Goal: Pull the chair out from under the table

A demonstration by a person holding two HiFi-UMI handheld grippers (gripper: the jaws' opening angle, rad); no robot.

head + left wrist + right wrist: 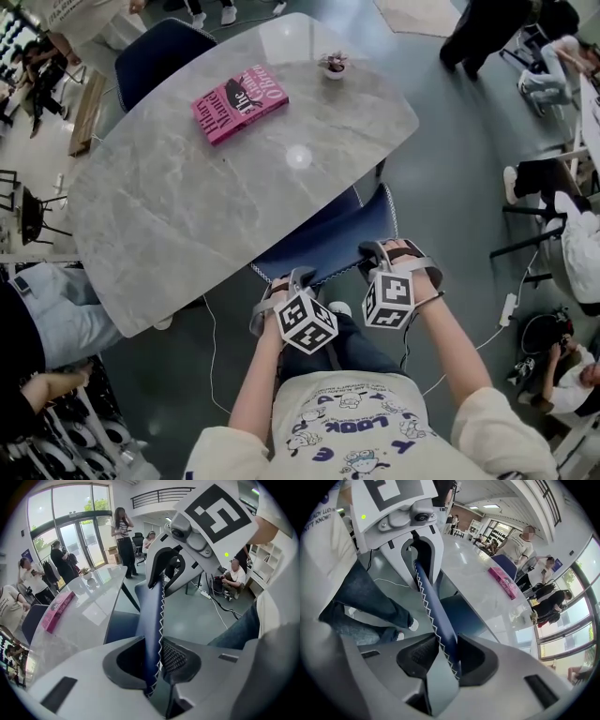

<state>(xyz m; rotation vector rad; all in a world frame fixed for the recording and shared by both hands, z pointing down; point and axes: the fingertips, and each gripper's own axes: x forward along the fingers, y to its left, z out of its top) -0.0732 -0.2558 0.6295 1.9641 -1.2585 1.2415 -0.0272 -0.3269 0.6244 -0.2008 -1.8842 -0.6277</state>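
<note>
**While both grippers clamp its back, the chair (328,234) sits tucked under the table (169,216)**

Since the seat is hidden beneath the grey top at about five o'clock of the table in the head view, only the blue back rest (152,606) shows. The left gripper (157,663) is closed on its stitched top edge at the eight o'clock end. The right gripper (447,660) is closed on the same edge at the two o'clock end.

The pull, I judge, should go straight toward six o'clock, both hands level and moving together, so the chair neither twists nor catches the table's frame. That thin padded edge could slip from the pads, so the grip wants to be firm. The person's legs (352,349) stand just behind, so a step back will be needed.

Counted:
- one table
- two grippers
- two blue chairs, the held one and a second chair (155,56) at eleven o'clock
- one pink book (239,103) toward twelve o'clock
- one small potted plant (333,64) at one o'clock
</note>
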